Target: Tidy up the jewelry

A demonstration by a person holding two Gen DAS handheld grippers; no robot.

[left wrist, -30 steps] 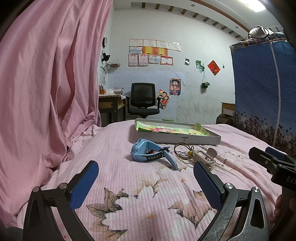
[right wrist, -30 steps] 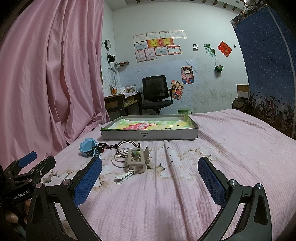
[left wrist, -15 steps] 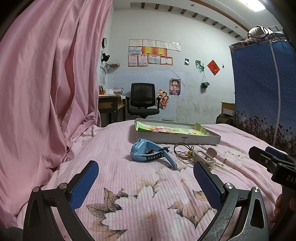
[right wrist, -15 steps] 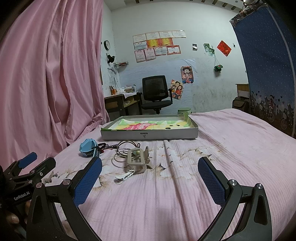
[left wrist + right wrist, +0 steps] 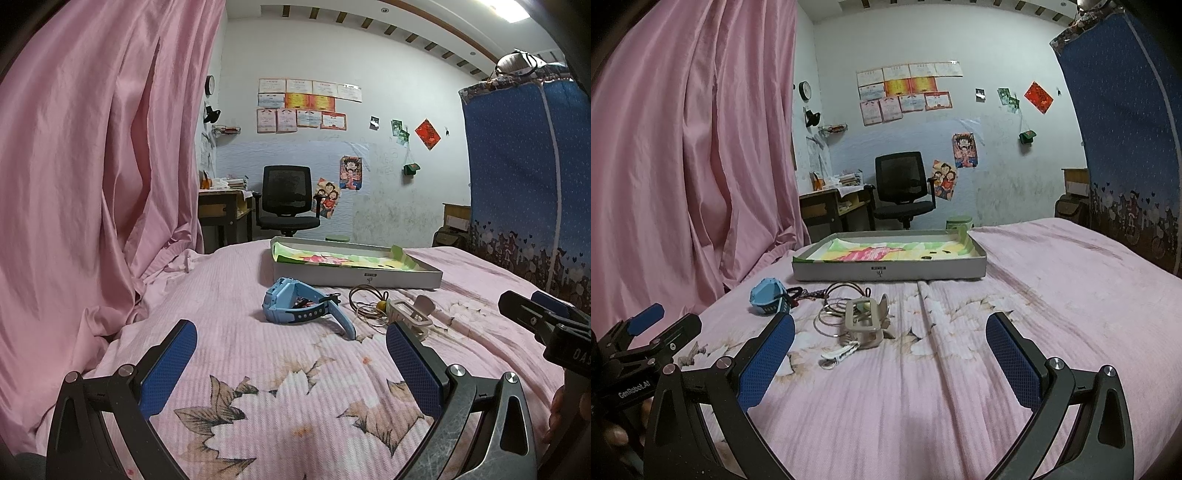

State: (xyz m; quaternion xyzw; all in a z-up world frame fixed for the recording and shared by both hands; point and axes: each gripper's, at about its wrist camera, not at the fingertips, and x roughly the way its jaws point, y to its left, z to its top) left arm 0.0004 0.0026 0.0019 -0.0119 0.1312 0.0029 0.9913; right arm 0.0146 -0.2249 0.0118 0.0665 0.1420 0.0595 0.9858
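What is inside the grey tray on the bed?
The grey tray holds a colourful paper lining in green, yellow and pink, with a few small dark pieces lying on it. The near wall hides the front strip of its floor.

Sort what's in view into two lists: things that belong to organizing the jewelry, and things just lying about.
For the job:
- blue watch
- wire bangles
- beige hair claw
- small white clip
- shallow grey box
- left tongs and right tongs, both open

Just lying about:
- office chair
- desk
- pink curtain
- wall posters
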